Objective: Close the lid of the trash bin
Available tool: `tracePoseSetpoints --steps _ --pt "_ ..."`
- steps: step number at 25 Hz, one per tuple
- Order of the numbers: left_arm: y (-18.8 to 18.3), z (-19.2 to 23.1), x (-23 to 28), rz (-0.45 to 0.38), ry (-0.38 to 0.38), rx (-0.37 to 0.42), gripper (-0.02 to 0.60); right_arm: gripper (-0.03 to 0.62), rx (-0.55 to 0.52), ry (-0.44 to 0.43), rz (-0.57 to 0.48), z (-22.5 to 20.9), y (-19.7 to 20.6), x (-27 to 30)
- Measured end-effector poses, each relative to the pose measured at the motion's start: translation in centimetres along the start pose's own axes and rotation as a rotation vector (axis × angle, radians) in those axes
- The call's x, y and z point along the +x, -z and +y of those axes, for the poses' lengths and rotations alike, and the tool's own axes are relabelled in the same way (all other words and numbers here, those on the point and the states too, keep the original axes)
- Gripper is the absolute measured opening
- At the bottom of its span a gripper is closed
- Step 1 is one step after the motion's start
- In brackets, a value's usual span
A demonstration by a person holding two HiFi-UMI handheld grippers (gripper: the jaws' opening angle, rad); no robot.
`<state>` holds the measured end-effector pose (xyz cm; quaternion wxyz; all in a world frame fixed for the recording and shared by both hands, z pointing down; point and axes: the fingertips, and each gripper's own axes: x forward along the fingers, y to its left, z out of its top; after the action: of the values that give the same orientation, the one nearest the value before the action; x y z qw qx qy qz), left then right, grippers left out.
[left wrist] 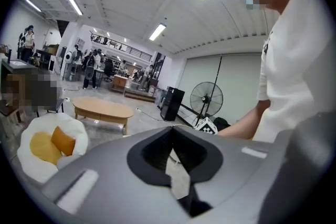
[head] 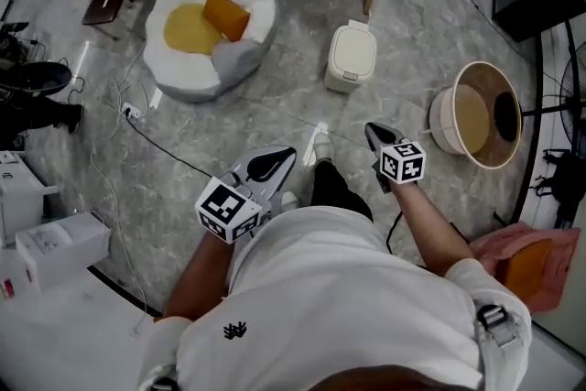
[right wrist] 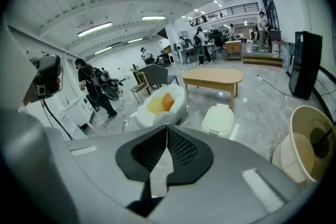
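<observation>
Short of the trash bin (head: pixel 351 58), its lid down, the left gripper (head: pixel 286 155) and right gripper (head: pixel 371 131) have fingers clenched on nothing. Of the two gripper views, only the right one shows the bin.

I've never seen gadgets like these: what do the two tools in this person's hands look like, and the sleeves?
The left gripper and right gripper match: smooth grey bodies, black textured pads lining the jaws, each carrying a white cube with black square markers. The person wears a white short-sleeved T-shirt with a small black emblem.
</observation>
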<state>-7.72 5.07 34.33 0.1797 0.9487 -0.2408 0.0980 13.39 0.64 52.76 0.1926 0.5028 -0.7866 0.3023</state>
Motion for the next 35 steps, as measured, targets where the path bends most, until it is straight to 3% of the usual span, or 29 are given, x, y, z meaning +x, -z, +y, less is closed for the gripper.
tracePoseSetpoints --steps 10,16,24,35 --pt "2.1 -3.7 -5.3 0.006 -0.019 0.018 0.055 0.003 -0.095 -0.094 -0.185 11.4 -2.0 -11.4" --pt "3.5 -5.6 -7.2 0.019 -0.021 0.023 0.055 0.003 -0.14 -0.116 -0.226 15.6 -1.0 -14.9" --pt "5.4 -7.0 -9.6 0.035 -0.031 0.009 0.055 0.002 -0.163 -0.142 -0.249 18.7 -0.3 -16.2" --pt "7.0 -8.6 -10.7 0.038 -0.019 0.001 0.055 0.001 -0.171 -0.11 -0.28 19.9 1.1 -18.4"
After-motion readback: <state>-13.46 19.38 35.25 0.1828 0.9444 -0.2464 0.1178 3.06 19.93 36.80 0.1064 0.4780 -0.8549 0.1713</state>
